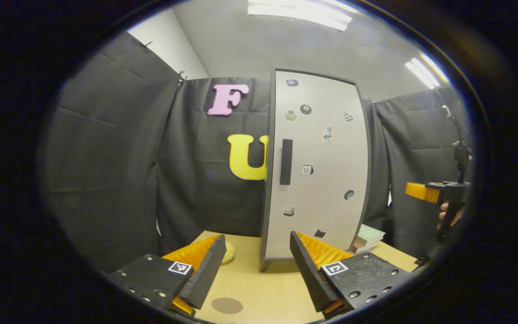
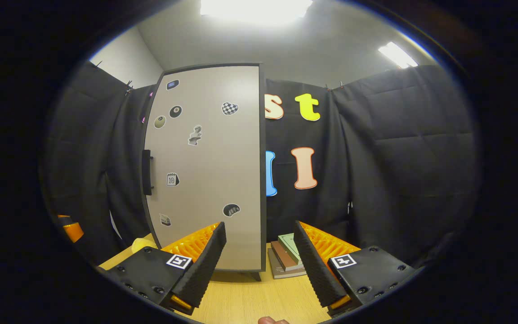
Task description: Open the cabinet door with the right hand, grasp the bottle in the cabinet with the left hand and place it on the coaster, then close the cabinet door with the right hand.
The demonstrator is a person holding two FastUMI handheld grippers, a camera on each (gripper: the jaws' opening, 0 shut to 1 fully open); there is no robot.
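A tall grey cabinet point(image 1: 319, 171) stands on the wooden table, its door shut, with stickers on the front and a black vertical handle point(image 1: 286, 162) near its left edge. In the right gripper view the same cabinet point(image 2: 207, 166) is ahead and to the left, and its handle point(image 2: 146, 172) sits on its far left edge. A round brown coaster point(image 1: 226, 305) lies on the table between my left gripper's fingers. My left gripper point(image 1: 255, 265) is open and empty, well short of the cabinet. My right gripper point(image 2: 259, 256) is open and empty too. The bottle is hidden.
A stack of books point(image 2: 288, 256) lies on the table right of the cabinet, seen also as a stack of books point(image 1: 367, 238) in the left gripper view. A pale yellow object point(image 1: 227, 252) rests left of the cabinet. The other gripper, held by a hand point(image 1: 448, 216), is at the far right.
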